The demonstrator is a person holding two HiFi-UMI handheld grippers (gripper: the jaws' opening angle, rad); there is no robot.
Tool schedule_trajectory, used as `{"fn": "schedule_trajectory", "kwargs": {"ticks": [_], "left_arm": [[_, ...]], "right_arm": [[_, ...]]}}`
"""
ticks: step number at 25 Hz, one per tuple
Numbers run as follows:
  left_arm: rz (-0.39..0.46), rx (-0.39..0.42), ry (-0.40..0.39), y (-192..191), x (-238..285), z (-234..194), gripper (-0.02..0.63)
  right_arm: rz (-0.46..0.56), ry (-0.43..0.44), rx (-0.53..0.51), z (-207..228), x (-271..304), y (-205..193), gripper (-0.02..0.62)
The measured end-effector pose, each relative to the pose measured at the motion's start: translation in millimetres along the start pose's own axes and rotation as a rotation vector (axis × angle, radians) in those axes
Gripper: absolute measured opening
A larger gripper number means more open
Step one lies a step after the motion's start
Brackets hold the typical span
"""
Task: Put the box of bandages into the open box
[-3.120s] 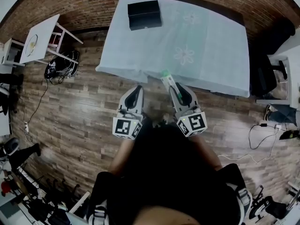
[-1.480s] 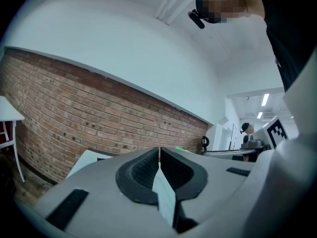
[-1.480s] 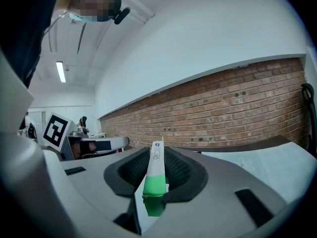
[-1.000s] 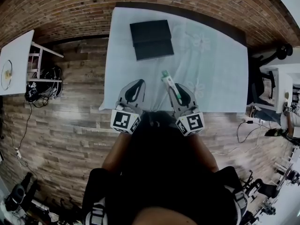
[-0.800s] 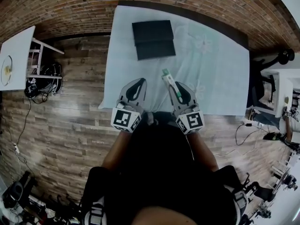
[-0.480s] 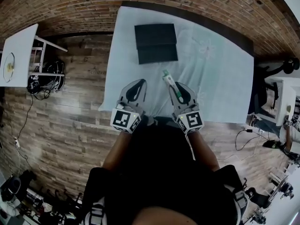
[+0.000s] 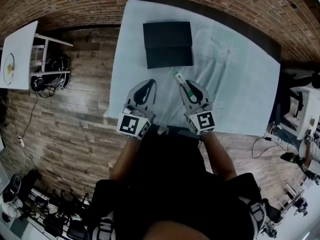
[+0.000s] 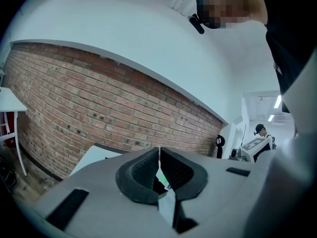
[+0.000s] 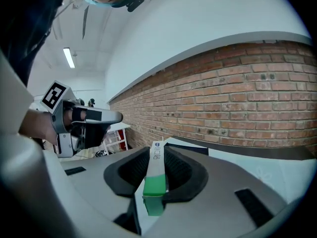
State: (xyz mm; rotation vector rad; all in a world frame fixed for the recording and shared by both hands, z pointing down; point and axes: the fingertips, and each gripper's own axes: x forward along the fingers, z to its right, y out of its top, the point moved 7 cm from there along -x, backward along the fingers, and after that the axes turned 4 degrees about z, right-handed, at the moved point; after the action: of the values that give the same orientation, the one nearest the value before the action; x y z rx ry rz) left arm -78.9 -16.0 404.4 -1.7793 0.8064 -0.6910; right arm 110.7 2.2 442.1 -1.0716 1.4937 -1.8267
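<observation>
The box of bandages (image 7: 179, 81) is a slim white carton with a green end. My right gripper (image 7: 186, 88) is shut on it, and the carton sticks out forward past the jaws. In the right gripper view the carton (image 9: 156, 175) stands on edge between the dark pads. The open black box (image 7: 168, 44) lies on the pale blue tablecloth (image 7: 235, 84), ahead of both grippers and apart from them. My left gripper (image 7: 149, 85) hovers over the table's near edge, left of the right one. Its jaws meet in the left gripper view (image 8: 159, 155) with nothing between them.
A brick wall runs behind the table. A white side table (image 7: 17, 54) with a plate stands at the left, with dark bags (image 7: 47, 71) on the wooden floor beside it. Furniture and cables crowd the right edge.
The table and the black box have drawn closer in the head view, and both grippers now reach over the table's near edge. The grip on the carton is unchanged.
</observation>
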Motion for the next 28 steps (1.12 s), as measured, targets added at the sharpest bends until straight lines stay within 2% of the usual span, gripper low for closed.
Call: {"fn": "schedule_trajectory", "kwargs": {"ticks": [7,11,19,28], "left_arm": [[-0.027,-0.017,-0.009,-11.2,21.0,-7.5,0.04],[-0.042,-0.025,-0.007,-20.1,27.3,-12.8,0.04],[-0.065,-0.036,-0.001,-36.4,37.6,-20.5,0.04],[-0.077,-0.039,0.008,-49.4,48.8,-34.2,0.04]], "right_arm": [[-0.045,0.032,-0.036,25.3,32.8,-21.2,0.103],[-0.03,0.068,-0.078,33.5,52.5,-29.5,0.103],[-0.108,0.163,-0.3,46.4,78.9,-52.8,0.103],[-0.176,0.201,-0.531,59.6,113.1,-87.9,0.103]]}}
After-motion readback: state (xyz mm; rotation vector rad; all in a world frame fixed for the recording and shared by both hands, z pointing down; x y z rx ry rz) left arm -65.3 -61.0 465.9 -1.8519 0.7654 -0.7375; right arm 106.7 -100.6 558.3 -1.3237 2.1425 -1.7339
